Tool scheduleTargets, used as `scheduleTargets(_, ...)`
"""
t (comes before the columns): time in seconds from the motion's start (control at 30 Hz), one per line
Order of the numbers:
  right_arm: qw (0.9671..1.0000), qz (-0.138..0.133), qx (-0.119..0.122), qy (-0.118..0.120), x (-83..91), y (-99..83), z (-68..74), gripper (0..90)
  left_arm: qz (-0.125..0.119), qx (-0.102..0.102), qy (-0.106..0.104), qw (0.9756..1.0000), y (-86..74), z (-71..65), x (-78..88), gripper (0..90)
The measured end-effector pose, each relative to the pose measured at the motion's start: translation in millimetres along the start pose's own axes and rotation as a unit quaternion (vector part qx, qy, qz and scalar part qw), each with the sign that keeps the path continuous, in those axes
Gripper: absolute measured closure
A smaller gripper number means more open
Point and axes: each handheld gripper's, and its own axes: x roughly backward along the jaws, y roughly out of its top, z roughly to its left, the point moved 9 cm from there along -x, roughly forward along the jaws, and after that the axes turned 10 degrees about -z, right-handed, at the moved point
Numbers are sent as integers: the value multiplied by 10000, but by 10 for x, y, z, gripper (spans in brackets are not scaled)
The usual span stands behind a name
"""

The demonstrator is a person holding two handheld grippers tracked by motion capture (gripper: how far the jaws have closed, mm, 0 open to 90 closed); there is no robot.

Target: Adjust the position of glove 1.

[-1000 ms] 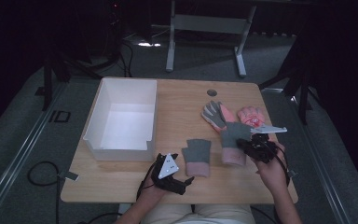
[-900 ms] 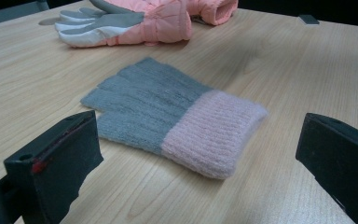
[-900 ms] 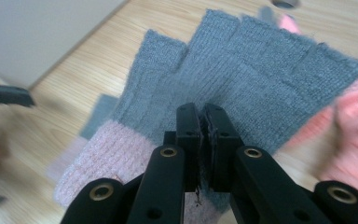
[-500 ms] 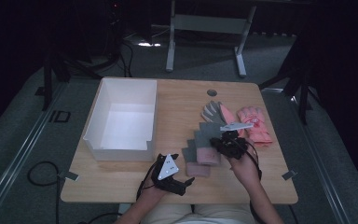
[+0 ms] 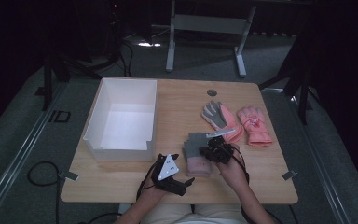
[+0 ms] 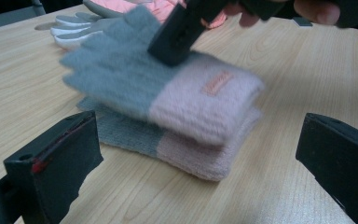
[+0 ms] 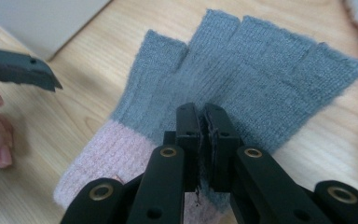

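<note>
A grey knit glove with a pink cuff (image 7: 242, 70) hangs pinched in my right gripper (image 7: 204, 126), whose jaws are shut on its grey palm. In the left gripper view this glove (image 6: 168, 93) hovers just over a matching glove (image 6: 186, 154) lying flat on the wooden table. From above, my right gripper (image 5: 213, 151) is over that pair (image 5: 196, 161) near the table's front. My left gripper (image 5: 182, 183) rests low at the front edge with its jaws wide open, facing the two gloves and holding nothing.
A white open box (image 5: 121, 140) stands at the table's left. Two pink ski gloves lie at the back right, one palm-up with a grey palm (image 5: 216, 116), one pink side up (image 5: 254, 126). A round hole (image 5: 211, 92) sits near the far edge.
My right gripper has carried the grey knit glove leftward and down from beside the ski gloves to over the matching glove. The left gripper has stayed put.
</note>
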Motion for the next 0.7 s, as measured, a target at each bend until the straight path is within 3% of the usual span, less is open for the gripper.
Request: scheduleTargets(0.7, 9997, 222, -84, 84, -196, -179, -17, 828, 53, 71, -59, 9999, -9, 6, -7, 0)
